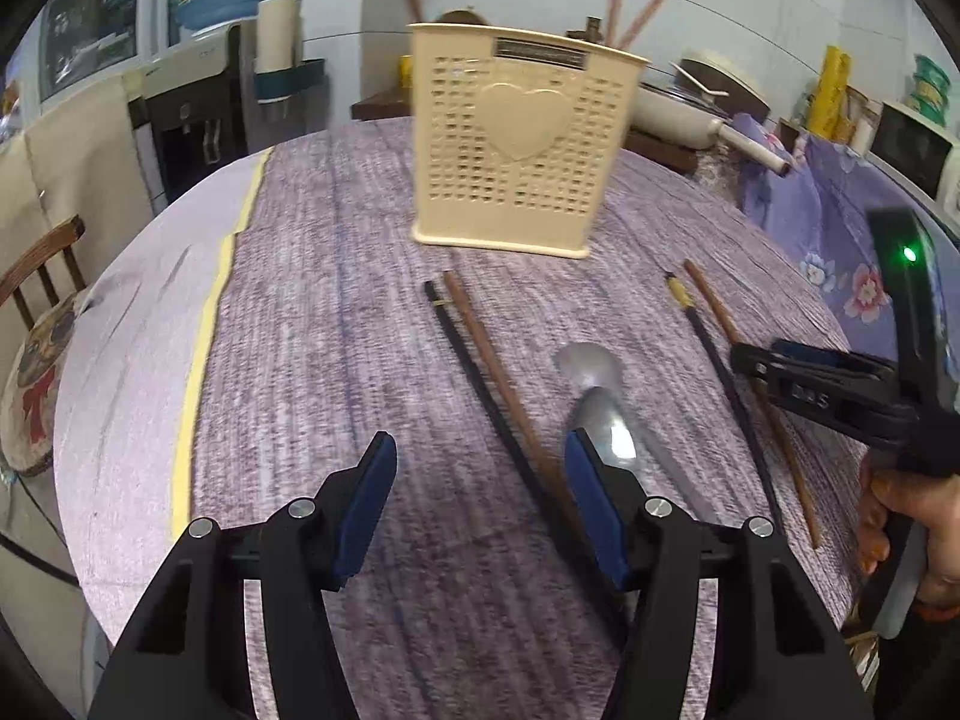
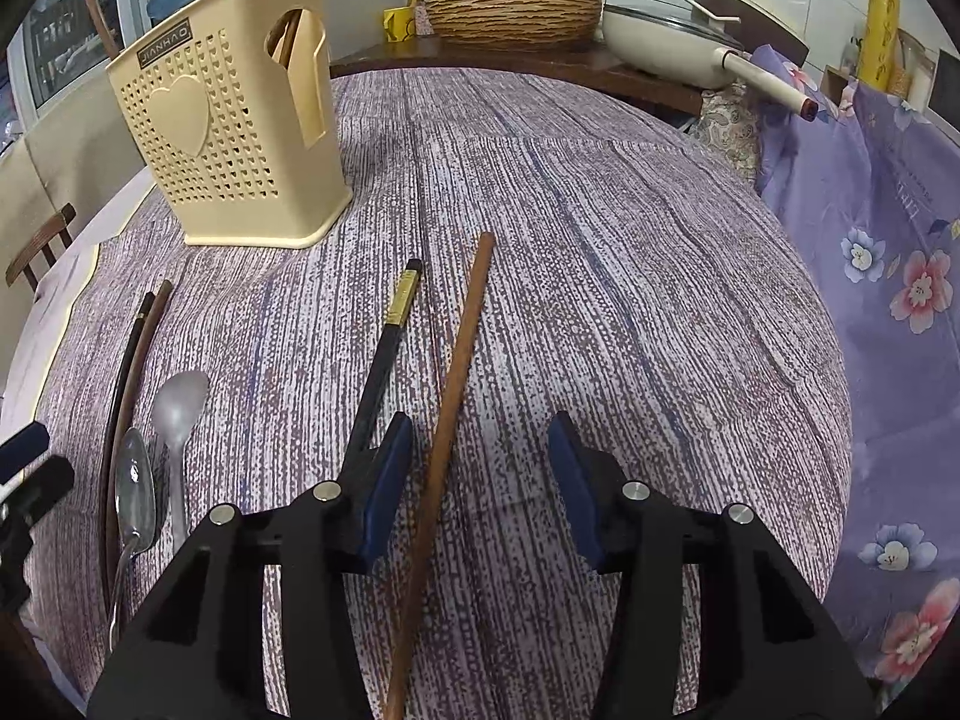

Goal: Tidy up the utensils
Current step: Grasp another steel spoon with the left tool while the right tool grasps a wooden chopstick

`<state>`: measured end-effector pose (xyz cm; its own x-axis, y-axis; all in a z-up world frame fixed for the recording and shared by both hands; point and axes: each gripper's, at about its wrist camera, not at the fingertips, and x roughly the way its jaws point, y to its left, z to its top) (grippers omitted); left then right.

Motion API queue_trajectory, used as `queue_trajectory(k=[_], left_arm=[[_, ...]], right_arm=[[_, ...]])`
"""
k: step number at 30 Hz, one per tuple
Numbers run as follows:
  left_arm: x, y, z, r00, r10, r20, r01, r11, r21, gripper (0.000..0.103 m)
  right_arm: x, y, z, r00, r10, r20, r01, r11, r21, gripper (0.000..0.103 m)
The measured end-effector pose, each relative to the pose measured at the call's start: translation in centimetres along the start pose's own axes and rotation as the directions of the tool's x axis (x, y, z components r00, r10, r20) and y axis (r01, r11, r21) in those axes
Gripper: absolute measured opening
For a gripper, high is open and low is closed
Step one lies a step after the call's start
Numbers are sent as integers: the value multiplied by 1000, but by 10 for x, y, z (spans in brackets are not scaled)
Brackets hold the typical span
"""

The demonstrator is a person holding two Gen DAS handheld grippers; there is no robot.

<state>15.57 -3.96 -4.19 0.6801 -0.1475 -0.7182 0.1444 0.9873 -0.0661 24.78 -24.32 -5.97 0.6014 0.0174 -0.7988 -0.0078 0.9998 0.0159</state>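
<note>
A cream perforated utensil holder stands upright at the far middle of the purple-clothed table, with chopsticks in it; it also shows in the right wrist view. My left gripper is open and empty above the table, with a black chopstick, a brown chopstick and a metal spoon near its right finger. A grey plastic spoon lies just beyond. My right gripper is open, its jaws either side of a brown chopstick. A black gold-banded chopstick lies beside its left finger.
A wooden chair stands at the table's left. A wooden counter behind holds a woven basket and a cream pan. A floral purple cloth drapes at the right. A water dispenser stands back left.
</note>
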Motion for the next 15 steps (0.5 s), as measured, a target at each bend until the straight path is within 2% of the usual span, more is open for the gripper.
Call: queue_trajectory(k=[6, 9, 15], left_arm=[[10, -32, -6, 1000, 10, -25, -8, 996, 90, 58], [16, -44, -9, 998, 44, -43, -38, 990, 136, 58], [23, -54, -12, 996, 68, -64, -57, 986, 155, 58]], right_arm=[[-2, -2, -4, 1000, 9, 12, -9, 1000, 5, 48], [-4, -4, -6, 1000, 16, 16, -16, 1000, 10, 48], [-4, -5, -8, 999, 23, 26, -23, 1000, 16, 48]])
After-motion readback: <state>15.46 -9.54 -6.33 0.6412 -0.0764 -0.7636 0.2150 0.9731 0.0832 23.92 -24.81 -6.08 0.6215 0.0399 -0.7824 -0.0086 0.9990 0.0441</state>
